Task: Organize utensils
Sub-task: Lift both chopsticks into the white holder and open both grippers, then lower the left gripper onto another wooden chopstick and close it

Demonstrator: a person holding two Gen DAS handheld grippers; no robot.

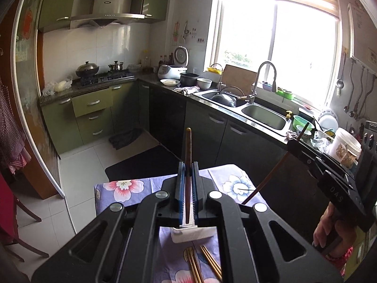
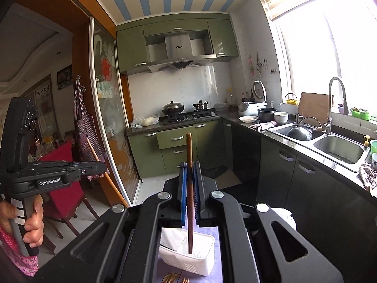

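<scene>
Kitchen scene, two wrist views. Landmark: the white basket (image 2: 188, 257) standing on the flowered cloth (image 1: 122, 188) that covers the counter.

Left claw (image 1: 187, 172): jaws together, clamped on a dark chopstick (image 1: 188, 165). The stick runs along the blue pads (image 1: 181, 186) and juts out past their tips, above the basket and clear of it. In the right wrist view this claw (image 2: 101, 166) appears to the left of the basket and well above it, carried by a hand (image 2: 33, 224); a lighter stick (image 2: 106, 174) slants down from it.

Right claw (image 2: 190, 181): jaws together, clamped on a second dark chopstick (image 2: 189, 188). Its lower end hangs over the open top of the basket; whether the tip touches the basket floor or hovers just above it cannot be told from this angle. In the left wrist view this claw (image 1: 295, 142) is to the right of the basket, raised, with its stick (image 1: 266, 181) slanting down toward the cloth.

Loose chopsticks (image 1: 202, 264): several brown ones lie on the cloth just in front of the basket, nearest the camera.

Basket contents: the interior looks empty apart from the held stick over it, though the claw bodies hide part of it.

Progress, as judged: early. One stick is gripped in each claw and neither is released into the basket. Still to do: lower both sticks into the basket, let go, then collect the loose ones from the cloth and add them.
</scene>
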